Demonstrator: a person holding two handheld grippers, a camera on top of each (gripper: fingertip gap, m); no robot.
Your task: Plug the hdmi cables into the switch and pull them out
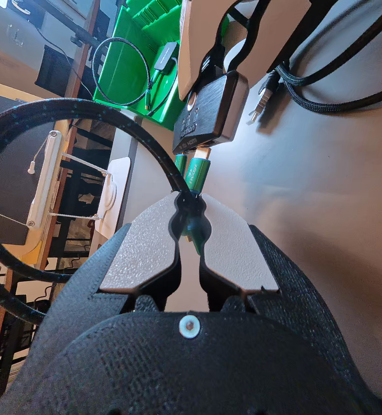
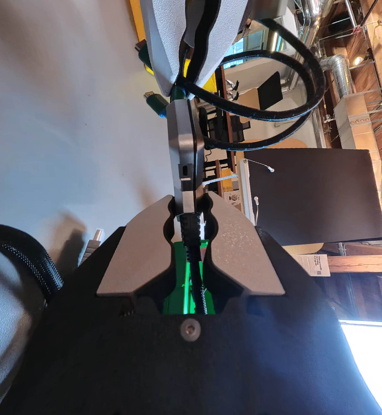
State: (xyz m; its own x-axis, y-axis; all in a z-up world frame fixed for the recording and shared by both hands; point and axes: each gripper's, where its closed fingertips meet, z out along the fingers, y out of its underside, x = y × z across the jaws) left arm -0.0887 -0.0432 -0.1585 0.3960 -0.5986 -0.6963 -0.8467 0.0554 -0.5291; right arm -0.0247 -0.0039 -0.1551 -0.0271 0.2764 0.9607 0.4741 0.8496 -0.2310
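The black HDMI switch (image 1: pixel 208 107) is held in the air over the white table (image 1: pixel 309 190). My right gripper (image 2: pixel 188 199) is shut on its pigtail end, edge-on in the right wrist view (image 2: pixel 183 143). Its fingers (image 1: pixel 185 56) come in from the top of the left wrist view. My left gripper (image 1: pixel 190 199) is shut on the back of a green HDMI plug (image 1: pixel 196 177). The plug's gold tip (image 1: pixel 203 153) is at the switch's port, partly showing. A second green plug (image 1: pixel 180 160) sits beside it; I cannot tell if it is inserted. The black braided cable (image 1: pixel 51 107) loops left.
A green tray (image 1: pixel 127 67) with an adapter and a thin cable stands behind the switch. A loose black braided cable with a silver plug (image 1: pixel 260 105) lies on the table to the right. Two free green plugs (image 2: pixel 156 102) show beside the switch. A black panel (image 2: pixel 309 197) stands beyond the table edge. Across from one pair of fingers to the other is roughly 8 centimeters.
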